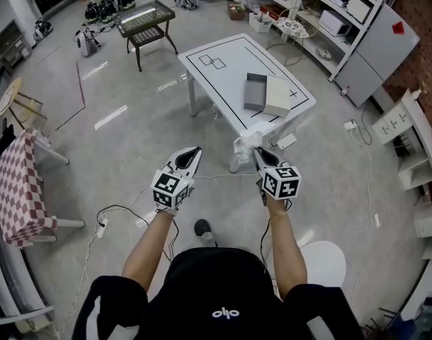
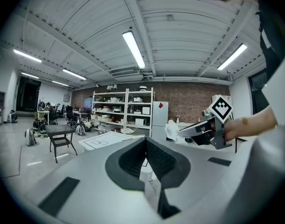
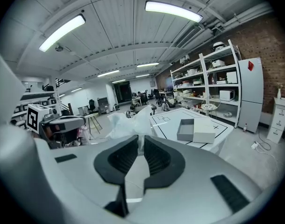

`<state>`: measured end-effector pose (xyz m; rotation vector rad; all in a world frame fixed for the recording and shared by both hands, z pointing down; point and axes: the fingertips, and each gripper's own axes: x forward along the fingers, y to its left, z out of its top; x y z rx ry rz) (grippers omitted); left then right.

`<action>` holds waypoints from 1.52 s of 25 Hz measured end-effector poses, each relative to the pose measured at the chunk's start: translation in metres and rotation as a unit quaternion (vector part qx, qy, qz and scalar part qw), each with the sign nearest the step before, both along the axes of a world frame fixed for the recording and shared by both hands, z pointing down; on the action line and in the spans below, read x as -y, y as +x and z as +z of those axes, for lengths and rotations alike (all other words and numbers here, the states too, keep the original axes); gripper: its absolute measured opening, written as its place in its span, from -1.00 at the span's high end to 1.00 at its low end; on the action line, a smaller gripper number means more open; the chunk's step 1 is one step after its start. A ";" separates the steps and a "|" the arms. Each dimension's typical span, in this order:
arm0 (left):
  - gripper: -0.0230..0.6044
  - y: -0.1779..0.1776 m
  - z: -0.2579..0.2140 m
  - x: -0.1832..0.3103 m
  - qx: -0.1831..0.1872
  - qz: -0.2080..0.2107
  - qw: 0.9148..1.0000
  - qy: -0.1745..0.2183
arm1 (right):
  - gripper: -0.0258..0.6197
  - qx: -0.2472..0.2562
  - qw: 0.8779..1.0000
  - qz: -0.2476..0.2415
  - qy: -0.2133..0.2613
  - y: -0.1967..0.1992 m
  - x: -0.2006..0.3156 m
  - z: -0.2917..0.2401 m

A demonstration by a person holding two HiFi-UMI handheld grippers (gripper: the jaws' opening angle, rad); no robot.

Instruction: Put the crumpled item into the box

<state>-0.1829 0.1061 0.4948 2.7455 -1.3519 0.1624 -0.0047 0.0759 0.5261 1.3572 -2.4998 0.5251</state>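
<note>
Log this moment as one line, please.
right gripper: grips crumpled white plastic sheet | left gripper: shut, empty | grey open box: on white table, ahead

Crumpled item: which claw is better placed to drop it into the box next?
Right. The right claw is shut on the crumpled item, and the open box lies ahead of it on the table. The left claw is shut and empty.

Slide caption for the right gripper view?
Right gripper shut on a crumpled white item, open grey box ahead on the white table.
</note>
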 end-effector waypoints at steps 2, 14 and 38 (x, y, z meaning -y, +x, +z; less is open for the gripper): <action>0.91 -0.006 0.000 0.015 0.003 0.004 1.000 0.000 | 0.77 0.002 1.000 0.003 0.002 -0.008 0.016 0.001; 0.91 -0.006 0.016 0.108 0.011 0.018 1.000 -0.015 | 0.77 0.006 1.000 0.017 -0.005 -0.009 0.110 0.016; 0.91 0.090 0.010 0.422 0.003 0.014 1.000 -0.012 | 0.77 0.008 1.000 0.006 -0.009 0.078 0.419 0.014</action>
